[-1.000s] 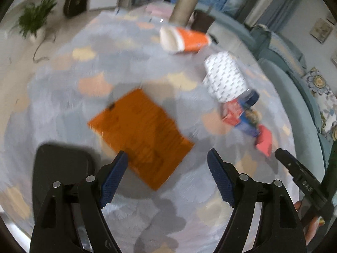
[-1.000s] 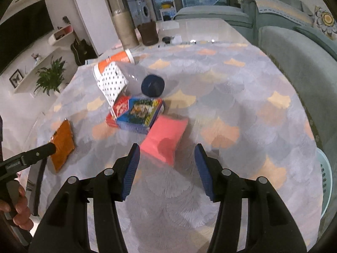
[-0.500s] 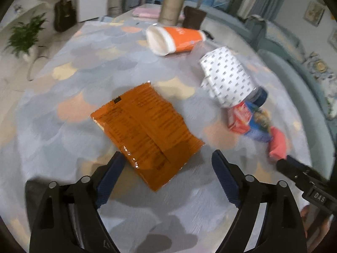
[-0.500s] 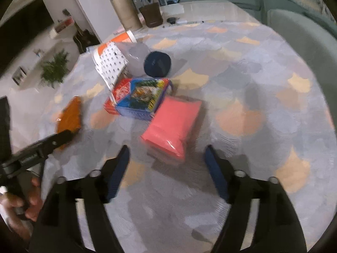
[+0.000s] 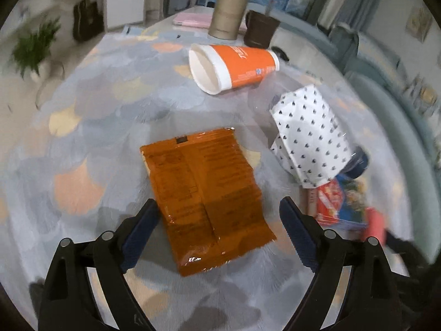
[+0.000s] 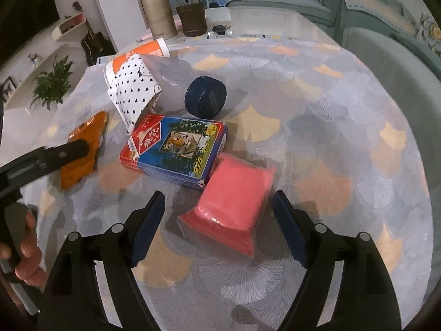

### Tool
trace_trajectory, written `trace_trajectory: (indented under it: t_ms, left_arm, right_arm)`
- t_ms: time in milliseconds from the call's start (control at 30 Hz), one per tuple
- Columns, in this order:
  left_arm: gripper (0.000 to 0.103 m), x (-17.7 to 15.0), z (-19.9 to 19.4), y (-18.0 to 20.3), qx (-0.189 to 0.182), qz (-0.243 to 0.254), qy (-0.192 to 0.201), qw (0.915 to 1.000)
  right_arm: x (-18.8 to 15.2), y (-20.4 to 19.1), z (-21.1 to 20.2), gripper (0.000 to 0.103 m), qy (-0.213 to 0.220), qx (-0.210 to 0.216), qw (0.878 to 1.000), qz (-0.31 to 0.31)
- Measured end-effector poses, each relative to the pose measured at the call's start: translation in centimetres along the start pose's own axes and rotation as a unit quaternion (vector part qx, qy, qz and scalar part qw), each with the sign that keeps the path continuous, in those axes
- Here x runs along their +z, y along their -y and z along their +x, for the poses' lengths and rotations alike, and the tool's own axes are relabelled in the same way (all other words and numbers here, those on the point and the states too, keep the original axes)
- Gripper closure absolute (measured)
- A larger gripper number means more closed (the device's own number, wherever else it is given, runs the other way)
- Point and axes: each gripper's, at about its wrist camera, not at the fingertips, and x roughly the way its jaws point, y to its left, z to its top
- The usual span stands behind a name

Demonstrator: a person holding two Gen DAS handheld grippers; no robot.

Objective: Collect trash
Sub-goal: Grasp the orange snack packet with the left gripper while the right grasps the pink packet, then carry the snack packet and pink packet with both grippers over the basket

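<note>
Orange, crinkled and flat, the foil snack wrapper (image 5: 205,193) is lying between the spread fingers of our left tool (image 5: 217,220), which we are holding wide and empty so the jaws can straddle the packet's near end before closing. We are hovering our right tool (image 6: 219,220) the same way, wide and gripping nothing, around the near end of the soft pink plastic-wrapped pack (image 6: 230,204); that pack is leaning against the red-and-blue cardboard box with a tiger picture (image 6: 176,149).

All the trash is resting on the surface (image 6: 330,138), covered in a grey-and-peach scalloped cloth. We are counting six pieces: one orange wrapper, one pink pack, one tiger box, one white paper bag with black dots (image 5: 308,135), one orange-and-white paper cup (image 5: 231,67) tipped on its side, and one clear plastic bottle with a dark blue cap (image 6: 205,96) partly tucked inside the bag. One tall beige cylinder (image 5: 230,5) and one dark brown pot (image 5: 260,27) are standing upright at the far edge, seemingly not litter.
</note>
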Motion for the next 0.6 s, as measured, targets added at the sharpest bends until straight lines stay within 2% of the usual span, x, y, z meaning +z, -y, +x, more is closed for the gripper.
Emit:
trace_trajectory:
  t_ms: [100,167,300,333,400,467,600]
  left_arm:
    - [0.017,0.1,1.0,1.6,0.051,0.037,0.007,0.9980]
    - [0.018,0.1,1.3,2.2,0.071,0.049,0.017,0.9961]
    - [0.042,0.1,0.9,1.9,0.070,0.050,0.032,0.9958]
    - [0.045,0.1,0.7,1.8,0.068,0.049,0.036,0.9958]
    - [0.057,0.0,0.5,1.5,0.064,0.044,0.041,0.9961]
    - [0.060,0.0,0.2,1.0,0.046,0.029,0.048,0.9973]
    - [0.064,-0.4,-0.7,0.0,-0.002,0.008,0.061,0.9981]
  right_arm:
    - [0.0,0.4,0.0,0.028,0.003,0.006,1.000,0.009]
    - [-0.1,0.7,-0.1,0.028,0.008,0.016,1.000,0.015]
    - [0.0,1.1,-0.1,0.029,0.013,0.025,0.999,0.024]
    - [0.0,1.0,-0.1,0.032,0.014,0.018,0.999,0.023]
    - [0.0,0.8,-0.1,0.049,0.018,-0.006,1.000,0.021]
    - [0.0,1.1,-0.2,0.062,0.023,-0.013,0.999,0.025]
    - [-0.1,1.1,-0.4,0.068,0.027,-0.013,0.999,0.022]
